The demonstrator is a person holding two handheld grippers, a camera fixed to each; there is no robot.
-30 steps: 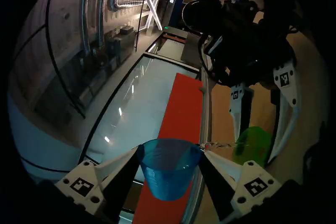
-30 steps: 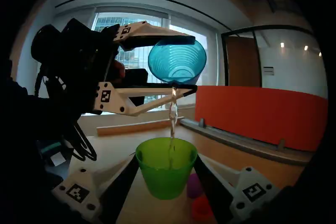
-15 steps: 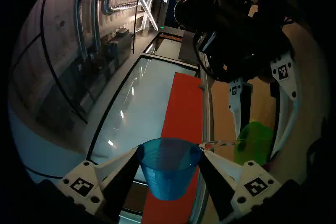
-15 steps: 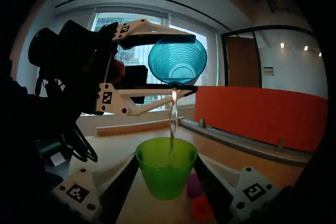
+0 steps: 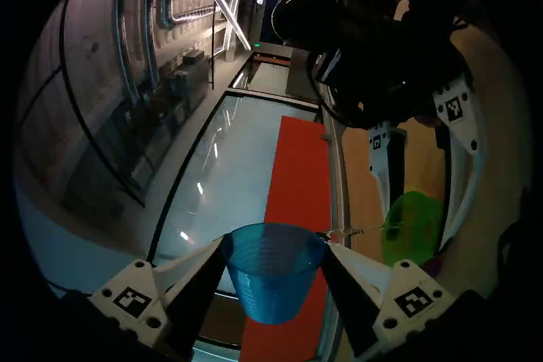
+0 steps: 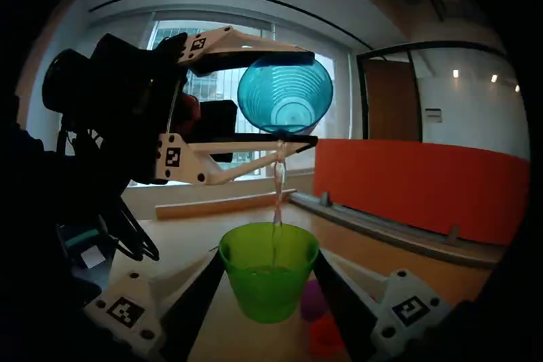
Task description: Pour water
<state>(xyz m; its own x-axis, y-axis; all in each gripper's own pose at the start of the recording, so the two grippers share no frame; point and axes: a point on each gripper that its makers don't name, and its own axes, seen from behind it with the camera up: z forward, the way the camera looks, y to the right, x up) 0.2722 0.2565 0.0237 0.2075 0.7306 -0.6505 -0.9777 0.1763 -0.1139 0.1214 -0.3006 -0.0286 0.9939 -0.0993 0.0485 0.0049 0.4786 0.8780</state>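
Two cups are in play, one blue and one green, each in one of two grippers; the blue cup is translucent with ringed ribs inside, tipped on its side with its mouth towards the right gripper view's camera, and the left gripper has both fingers pressed against its sides; a single thin stream of water leaves its rim at 6 o'clock and drops into the green cup directly beneath; that cup is translucent too, upright, partly filled, and clamped on both sides by the right gripper above the pale wooden table; two small things, one purple and one red, lie at its 4 o'clock; one orange panel stands at 3 o'clock
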